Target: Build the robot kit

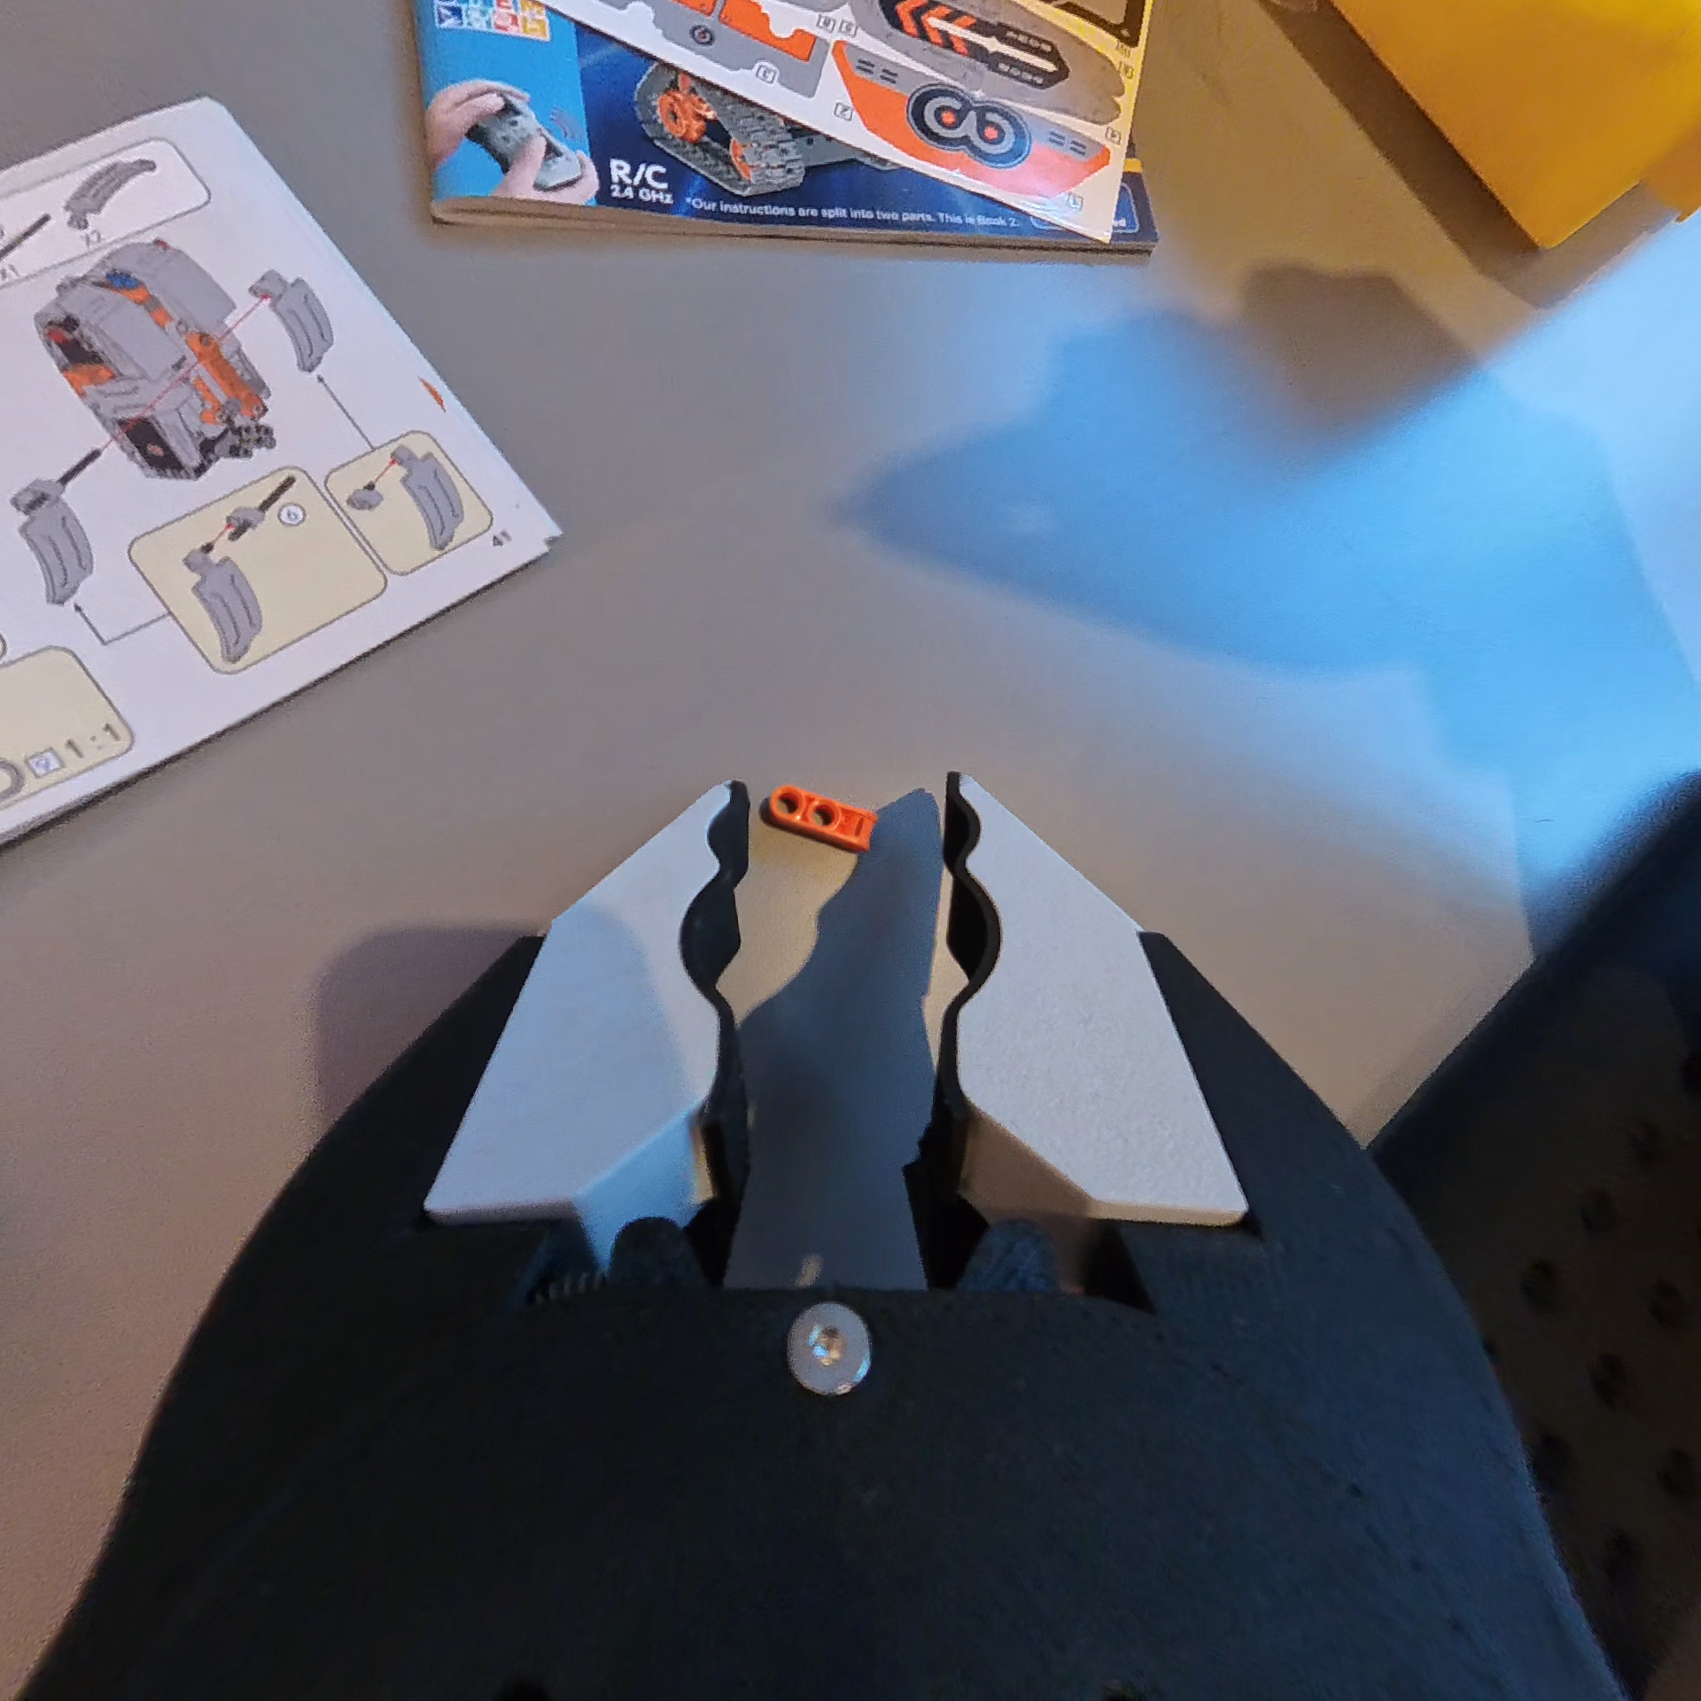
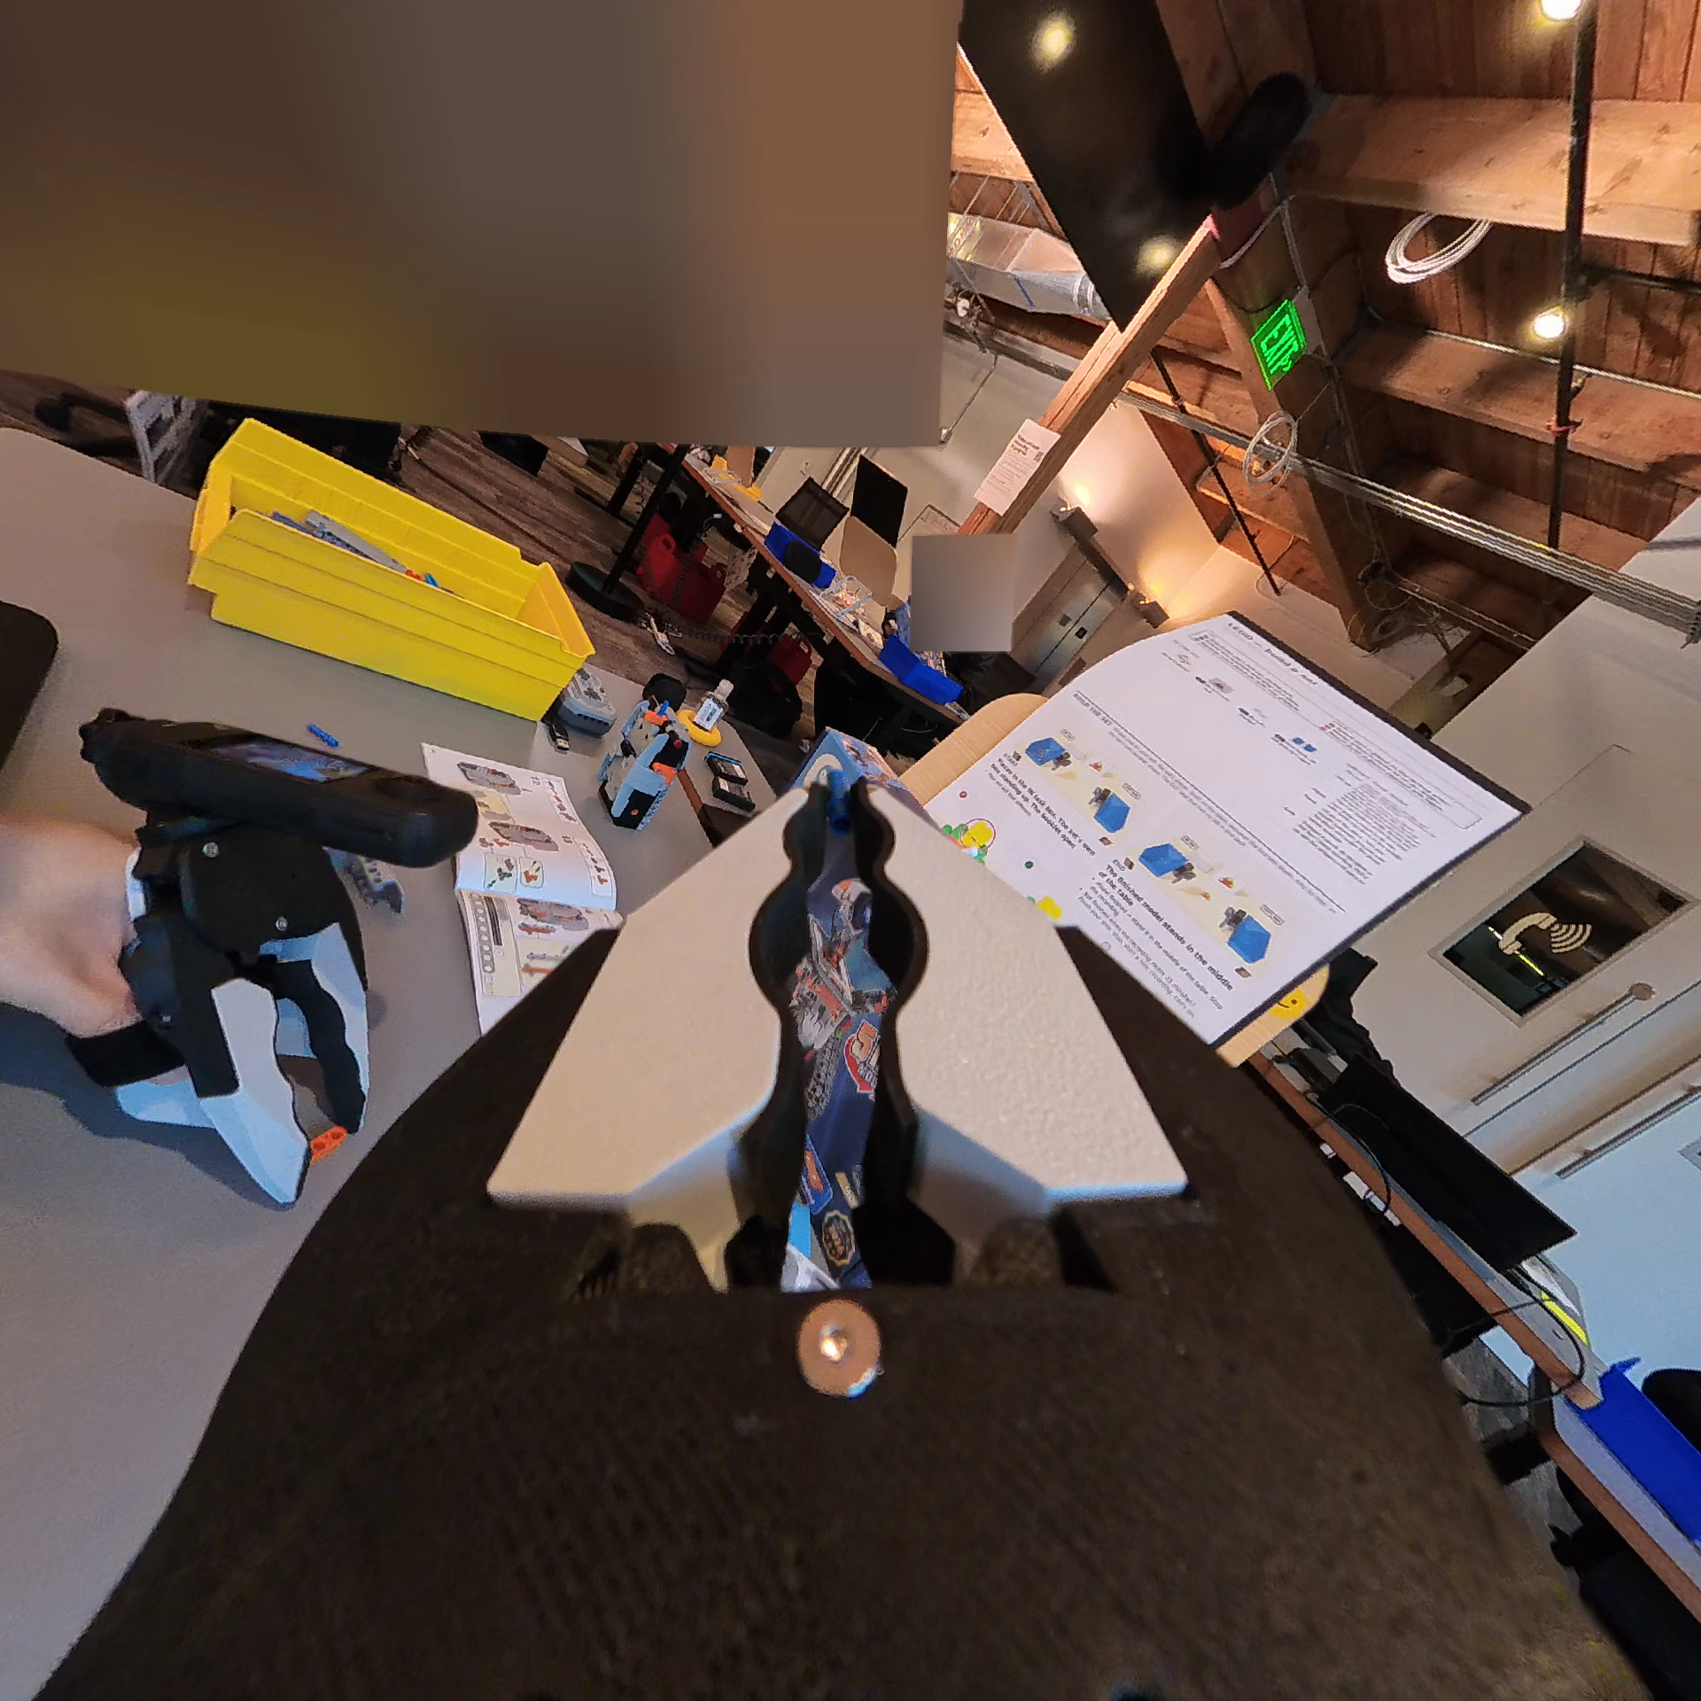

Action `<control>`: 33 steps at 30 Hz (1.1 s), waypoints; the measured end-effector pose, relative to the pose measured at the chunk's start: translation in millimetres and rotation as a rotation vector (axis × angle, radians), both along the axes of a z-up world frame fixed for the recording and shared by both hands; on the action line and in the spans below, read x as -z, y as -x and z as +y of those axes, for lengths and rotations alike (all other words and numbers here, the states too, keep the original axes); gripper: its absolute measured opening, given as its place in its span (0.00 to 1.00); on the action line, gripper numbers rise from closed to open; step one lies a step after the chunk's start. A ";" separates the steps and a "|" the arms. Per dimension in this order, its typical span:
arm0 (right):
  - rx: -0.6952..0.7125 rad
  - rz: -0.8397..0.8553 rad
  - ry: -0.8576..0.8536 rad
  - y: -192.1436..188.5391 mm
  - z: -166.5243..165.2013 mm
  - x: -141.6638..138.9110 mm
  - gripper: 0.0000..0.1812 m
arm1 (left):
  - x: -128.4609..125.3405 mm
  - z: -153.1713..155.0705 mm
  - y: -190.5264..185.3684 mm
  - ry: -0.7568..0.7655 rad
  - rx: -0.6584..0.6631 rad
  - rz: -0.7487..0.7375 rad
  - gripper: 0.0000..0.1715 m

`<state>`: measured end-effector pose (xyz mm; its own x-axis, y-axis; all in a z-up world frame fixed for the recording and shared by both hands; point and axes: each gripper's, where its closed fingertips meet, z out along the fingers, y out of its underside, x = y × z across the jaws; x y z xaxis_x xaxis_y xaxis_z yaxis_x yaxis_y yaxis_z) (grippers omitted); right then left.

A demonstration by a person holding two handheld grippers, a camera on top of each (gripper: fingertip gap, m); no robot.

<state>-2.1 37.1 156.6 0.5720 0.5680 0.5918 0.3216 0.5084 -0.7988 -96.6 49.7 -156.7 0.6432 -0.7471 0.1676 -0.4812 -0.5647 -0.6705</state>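
Below, left gripper jaws straddle a flat two-holed orange brick.

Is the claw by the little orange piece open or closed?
Open. The left gripper shows a wide gap between its fingers, with the orange brick piece lying on the grey table at their tips, ungripped.

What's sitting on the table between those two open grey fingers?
A small orange brick with holes lies between the left gripper's open fingertips on the grey table, as the left wrist view shows.
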 end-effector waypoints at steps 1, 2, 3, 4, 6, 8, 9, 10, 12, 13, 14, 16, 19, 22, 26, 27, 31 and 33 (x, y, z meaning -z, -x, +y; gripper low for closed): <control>0.005 -0.006 0.003 0.3 0.8 0.9 0.02 | 0.7 0.5 -1.2 -0.013 0.010 0.012 0.22; 0.007 -0.010 0.005 0.6 1.2 1.6 0.02 | 1.3 1.3 -1.8 -0.027 0.018 0.026 0.20; 0.007 -0.011 0.006 0.8 1.5 1.9 0.02 | 1.8 2.0 -1.8 -0.039 0.025 0.038 0.18; 0.007 -0.011 0.006 0.8 1.6 2.0 0.02 | 2.2 2.8 -1.2 -0.046 0.027 0.046 0.16; 0.004 -0.009 0.009 0.8 2.1 2.4 0.02 | 2.5 2.8 1.4 -0.045 0.034 0.047 0.13; 0.006 -0.011 0.013 0.7 3.1 3.3 0.02 | 2.4 1.0 5.1 -0.029 0.043 0.033 0.11; 0.007 -0.013 0.015 0.9 3.6 3.9 0.02 | 2.2 -0.1 7.0 -0.021 0.049 0.021 0.10; 0.009 -0.016 0.017 1.0 4.0 4.4 0.02 | 2.1 -1.1 9.1 -0.013 0.055 0.011 0.10; 0.013 -0.019 0.019 1.0 4.7 4.9 0.02 | 1.9 -3.0 13.4 -0.002 0.072 -0.003 0.10; 0.014 -0.020 0.019 1.0 4.7 5.0 0.02 | 1.8 -3.9 15.8 0.003 0.077 -0.005 0.10; 0.014 -0.020 0.019 1.1 4.5 4.9 0.02 | 1.5 -4.9 18.4 0.009 0.079 -0.007 0.11; 0.015 -0.023 0.018 1.3 4.0 4.9 0.02 | 1.2 -8.1 23.5 0.012 0.079 -0.006 0.13; 0.019 -0.025 0.015 0.8 3.4 4.8 0.02 | 1.4 -11.8 29.2 -0.006 0.078 0.015 0.15; 0.017 -0.019 0.015 0.4 3.7 4.0 0.02 | 1.0 -12.9 21.0 -0.012 0.076 -0.002 0.17; 0.026 -0.036 0.027 2.3 5.9 7.5 0.02 | 2.7 -8.5 11.0 -0.055 0.072 0.052 0.15; 0.031 -0.043 0.031 2.6 6.5 8.7 0.02 | 3.4 -7.1 10.6 -0.072 0.075 0.075 0.13; 0.033 -0.051 0.039 3.5 8.3 10.8 0.02 | 5.1 -4.1 17.4 -0.109 0.094 0.152 0.04; 0.029 -0.052 0.045 4.3 9.9 12.1 0.02 | 5.2 -6.7 21.8 -0.091 0.108 0.149 0.03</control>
<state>-6.4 47.0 144.6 0.5581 0.5782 0.5951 0.3774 0.4618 -0.8027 -118.4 43.0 -161.9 0.5713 -0.8208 0.0048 -0.6336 -0.4447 -0.6331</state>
